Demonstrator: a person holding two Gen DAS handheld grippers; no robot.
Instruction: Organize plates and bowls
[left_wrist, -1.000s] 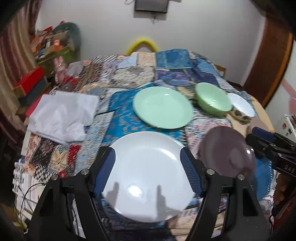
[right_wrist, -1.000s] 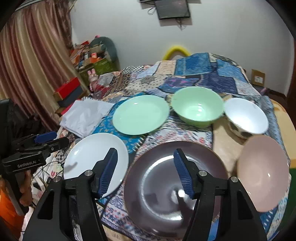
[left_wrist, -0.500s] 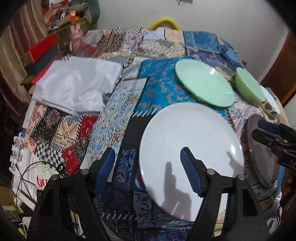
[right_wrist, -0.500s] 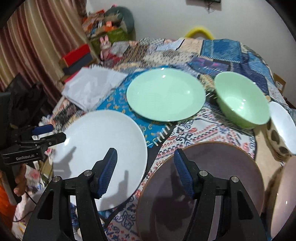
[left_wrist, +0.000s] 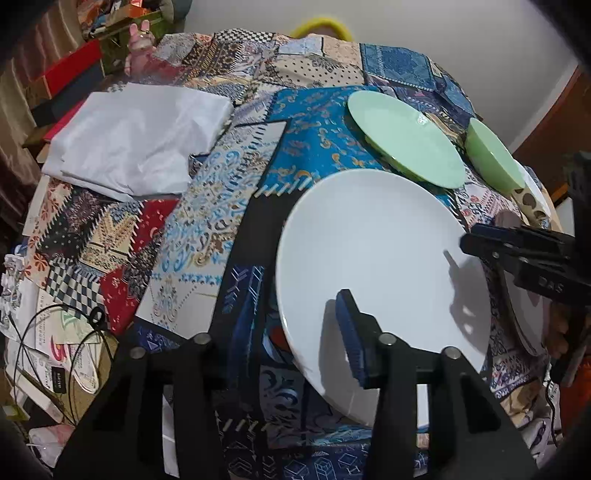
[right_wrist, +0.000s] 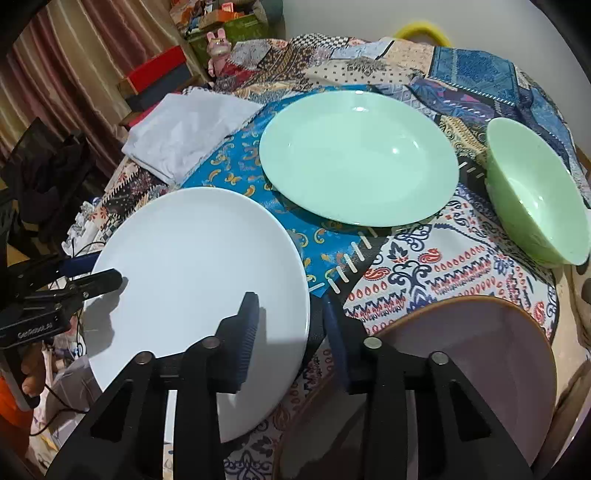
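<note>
A large white plate (left_wrist: 384, 266) (right_wrist: 195, 280) lies on the patchwork cloth at the near edge. My left gripper (left_wrist: 295, 328) is open, its jaws standing either side of the plate's left rim. My right gripper (right_wrist: 291, 321) is open, its jaws either side of the plate's right rim. Behind lie a mint green plate (right_wrist: 358, 155) (left_wrist: 402, 140) and a green bowl (right_wrist: 535, 188) (left_wrist: 491, 158). A mauve plate with a brown rim (right_wrist: 476, 350) lies to the right, close to the right gripper. The right gripper shows in the left view (left_wrist: 517, 254), the left gripper in the right view (right_wrist: 92, 277).
A folded white cloth (left_wrist: 136, 140) (right_wrist: 184, 125) lies at the back left. A patterned bowl (left_wrist: 532, 199) shows past the green bowl. Cables and papers (left_wrist: 55, 343) lie off the table's left edge. Boxes and clutter (right_wrist: 159, 74) stand by the curtain.
Both grippers have come in low toward the white plate, the left to its left rim, the right leftward to its right rim. Both stay open.
</note>
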